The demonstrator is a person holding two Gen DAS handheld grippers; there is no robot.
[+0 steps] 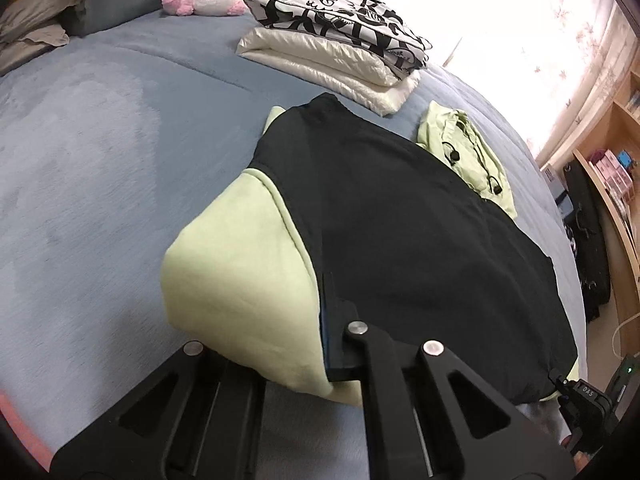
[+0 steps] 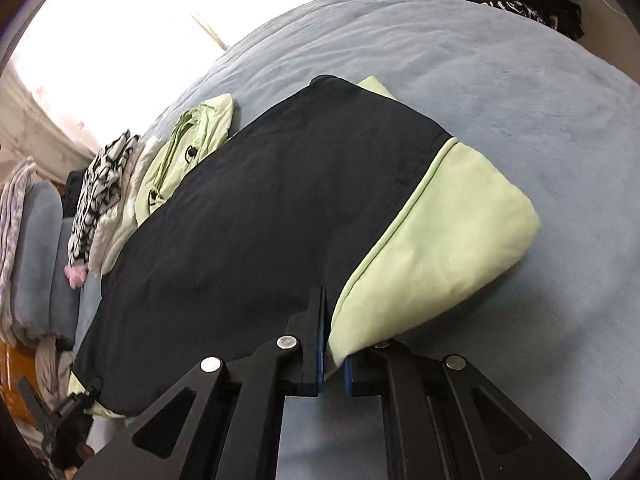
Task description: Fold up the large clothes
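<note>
1. Left wrist view: the left tongs (image 1: 334,344) pinch the near hem of the black-and-green hoodie (image 1: 400,240), lifting it for a fold.
2. The right tongs (image 2: 332,344) clamp the opposite hem corner, keeping the edge taut.
3. Beyond, on the blue bed (image 1: 100,160), folded clothes (image 1: 340,40) wait, apparently finished.

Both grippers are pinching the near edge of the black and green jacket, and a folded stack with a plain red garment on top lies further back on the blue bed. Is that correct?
Nearly. The top of the folded stack is not plain red but a black-and-white print, as the left wrist view shows. The rest holds: the left gripper and the right gripper pinch the near edge of the jacket on the blue bed.
</note>
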